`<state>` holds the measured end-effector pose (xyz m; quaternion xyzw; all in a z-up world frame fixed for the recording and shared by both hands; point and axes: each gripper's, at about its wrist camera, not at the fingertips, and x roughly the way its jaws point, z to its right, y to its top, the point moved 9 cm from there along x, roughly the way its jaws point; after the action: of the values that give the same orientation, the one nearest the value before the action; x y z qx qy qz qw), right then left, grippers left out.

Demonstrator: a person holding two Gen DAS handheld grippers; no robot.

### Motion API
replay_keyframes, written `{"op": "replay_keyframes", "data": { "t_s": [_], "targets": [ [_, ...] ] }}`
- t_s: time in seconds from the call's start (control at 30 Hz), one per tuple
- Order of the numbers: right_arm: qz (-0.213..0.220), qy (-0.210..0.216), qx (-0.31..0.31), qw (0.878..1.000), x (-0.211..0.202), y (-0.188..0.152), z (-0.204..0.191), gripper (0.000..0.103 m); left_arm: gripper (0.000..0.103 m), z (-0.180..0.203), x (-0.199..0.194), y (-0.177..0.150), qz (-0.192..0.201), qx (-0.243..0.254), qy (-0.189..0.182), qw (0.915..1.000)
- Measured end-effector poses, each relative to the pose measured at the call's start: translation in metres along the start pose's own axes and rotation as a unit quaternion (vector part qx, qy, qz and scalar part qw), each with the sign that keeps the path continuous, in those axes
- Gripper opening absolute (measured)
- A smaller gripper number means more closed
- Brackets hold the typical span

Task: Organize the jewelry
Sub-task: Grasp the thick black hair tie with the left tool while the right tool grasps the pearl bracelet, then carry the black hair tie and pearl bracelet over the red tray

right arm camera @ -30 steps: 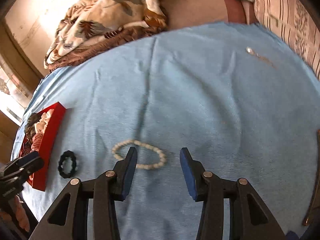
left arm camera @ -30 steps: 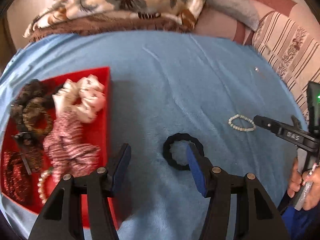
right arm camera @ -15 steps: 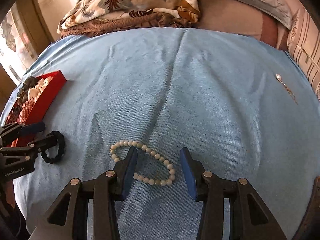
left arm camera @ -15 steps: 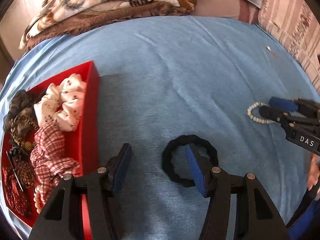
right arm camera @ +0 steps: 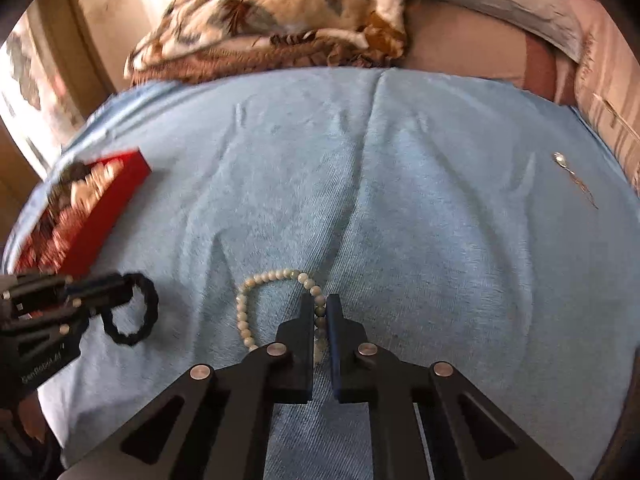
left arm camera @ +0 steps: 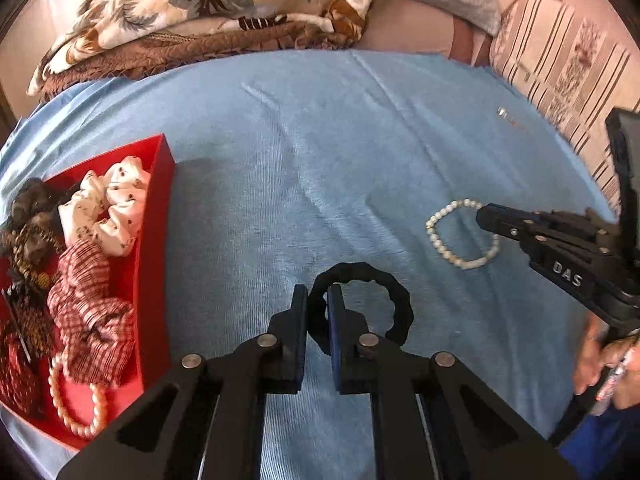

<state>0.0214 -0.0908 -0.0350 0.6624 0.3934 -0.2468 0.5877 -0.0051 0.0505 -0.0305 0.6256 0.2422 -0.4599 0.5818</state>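
The red tray (left arm camera: pixel 158 216) is the landmark here: it lies at the left side of the blue cloth (left arm camera: pixel 320 152), already filled with scrunchies and a pearl bracelet. The left gripper (left arm camera: pixel 317 300) is nearly shut, and its two fingers pinch the left part of the black hair tie (left arm camera: pixel 400 304), just to the right of the tray. The right gripper (right arm camera: pixel 319 308) is also almost shut, on the near-right part of the white bead bracelet (right arm camera: pixel 244 308), which lies farther to the right of the tray, beyond the hair tie. So the tray is to the left of both things, and the left gripper is clearly nearer to it; I judge that the coming move is a carry to the left, short for the hair tie and longer for the bracelet.

The left wrist view shows the inside of the tray and where free room is; the right wrist view shows only its blurred outer wall. The right wrist view shows more clearly a small silver pendant (right arm camera: pixel 560 159), far to the right of the tray, not yet collected.
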Motion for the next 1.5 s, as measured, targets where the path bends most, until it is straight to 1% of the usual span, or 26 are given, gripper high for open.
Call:
{"op": "replay_keyframes", "data": {
  "t_s": [0.13, 0.23, 0.43, 0.57, 0.7, 0.83, 1.0, 1.1, 1.27, 1.43, 1.5],
  "targets": [
    [0.029, 0.009, 0.028, 0.999, -0.015, 0.005, 0.001, 0.007, 0.009, -0.001, -0.032, -0.002, 0.020, -0.019, -0.023, 0.9994],
    [0.037, 0.014, 0.040, 0.998, -0.021, 0.003, -0.002, 0.007, 0.009, -0.007, -0.052, -0.002, 0.034, -0.028, -0.027, 0.9987],
    [0.054, 0.026, 0.058, 0.997, -0.039, -0.008, -0.018, 0.007, 0.009, -0.036, -0.090, -0.013, 0.067, -0.049, 0.004, 0.9966],
    [0.066, 0.029, 0.058, 0.996, -0.058, -0.018, -0.033, 0.007, 0.009, -0.073, -0.112, -0.029, 0.081, -0.077, 0.032, 0.9932],
    [0.074, 0.034, 0.051, 0.995, -0.075, -0.023, -0.051, 0.007, 0.009, -0.118, -0.132, -0.048, 0.093, -0.121, 0.054, 0.9868],
    [0.077, 0.045, 0.036, 0.995, -0.089, -0.019, -0.075, 0.007, 0.009, -0.164, -0.152, -0.068, 0.106, -0.173, 0.078, 0.9762],
    [0.079, 0.058, -0.001, 0.995, -0.102, -0.008, -0.118, 0.007, 0.009, -0.203, -0.163, -0.087, 0.113, -0.218, 0.085, 0.9656],
    [0.077, 0.067, -0.023, 0.995, -0.105, -0.002, -0.145, 0.007, 0.009, -0.218, -0.166, -0.096, 0.116, -0.233, 0.083, 0.9620],
    [0.068, 0.086, -0.056, 0.992, -0.101, 0.007, -0.193, 0.007, 0.009, -0.226, -0.161, -0.101, 0.119, -0.244, 0.066, 0.9602],
    [0.057, 0.102, -0.081, 0.990, -0.091, 0.017, -0.233, 0.007, 0.009, -0.223, -0.145, -0.093, 0.116, -0.248, 0.024, 0.9615],
    [0.050, 0.110, -0.086, 0.989, -0.084, 0.022, -0.248, 0.007, 0.009, -0.215, -0.134, -0.089, 0.112, -0.249, -0.001, 0.9621]
  ]
}}
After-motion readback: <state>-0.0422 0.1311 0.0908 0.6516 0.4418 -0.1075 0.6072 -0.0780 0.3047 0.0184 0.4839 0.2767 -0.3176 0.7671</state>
